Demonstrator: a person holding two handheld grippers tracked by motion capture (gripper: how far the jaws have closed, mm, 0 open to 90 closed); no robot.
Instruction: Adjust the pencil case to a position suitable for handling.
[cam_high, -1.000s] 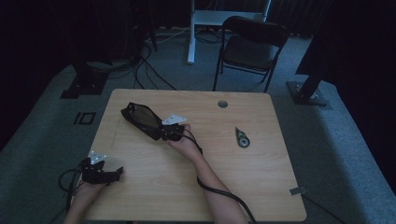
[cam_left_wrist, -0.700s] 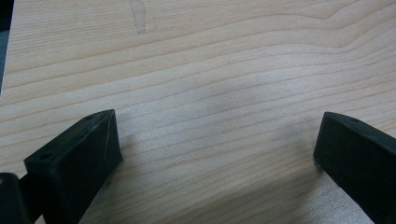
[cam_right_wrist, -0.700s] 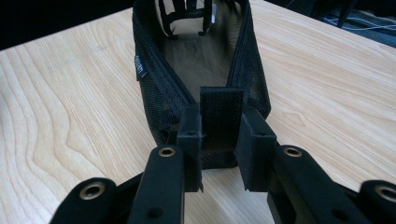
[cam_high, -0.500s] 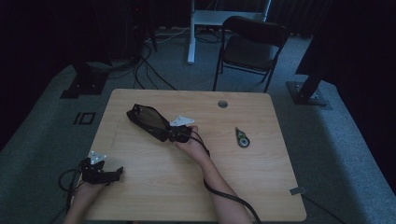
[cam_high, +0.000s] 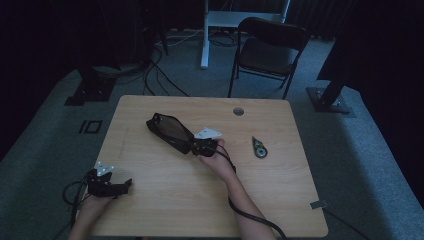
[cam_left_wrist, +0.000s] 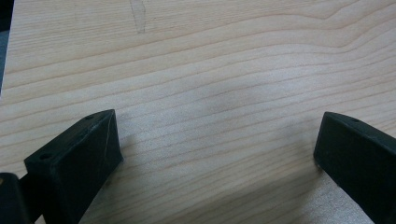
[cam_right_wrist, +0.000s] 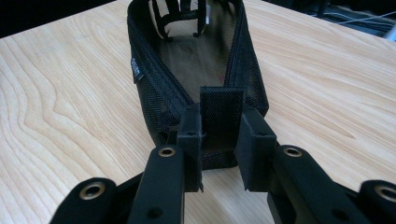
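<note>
one pouch (cam_right_wrist: 196, 79) end beyond frame

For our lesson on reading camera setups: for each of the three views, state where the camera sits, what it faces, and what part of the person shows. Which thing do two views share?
High view: above the person's side, facing forward and down on the table; both forearms, left gripper, right gripper.
Left gripper view: on the left gripper, facing bare tabletop; open jaws.
Right gripper view: on the right gripper, facing the black mesh pouch, clamping its tab.
Shared: the pouch, high and right gripper views.
</note>
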